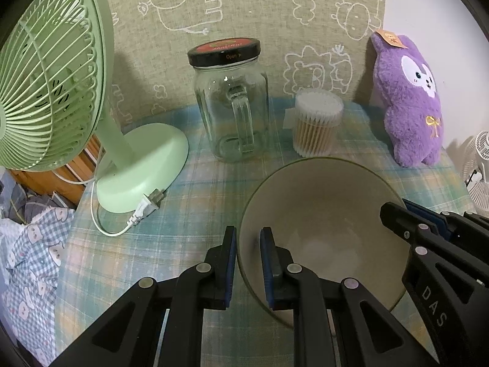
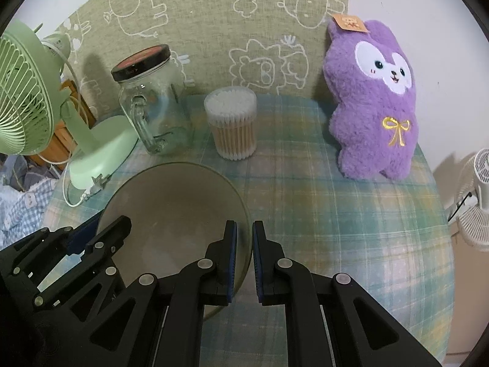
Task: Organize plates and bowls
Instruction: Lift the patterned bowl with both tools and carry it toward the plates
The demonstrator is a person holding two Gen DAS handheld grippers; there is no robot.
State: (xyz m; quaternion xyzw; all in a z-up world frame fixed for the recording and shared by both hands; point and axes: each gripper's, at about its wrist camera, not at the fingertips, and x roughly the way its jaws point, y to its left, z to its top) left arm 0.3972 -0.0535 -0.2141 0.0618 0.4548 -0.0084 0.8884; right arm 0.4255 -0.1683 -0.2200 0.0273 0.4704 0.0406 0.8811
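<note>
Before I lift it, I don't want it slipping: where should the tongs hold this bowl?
By its thin rim, on opposite sides, one finger inside and one outside. The bowl is wide, deep and smooth-walled, so only the rim fits. The left tongs and right tongs already straddle it that way.

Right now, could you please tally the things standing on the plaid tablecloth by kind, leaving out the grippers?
Bowl: 1
Glass jar: 1
Tub of cotton swabs: 1
Green desk fan: 1
Purple plush toy: 1
Total: 5
</note>
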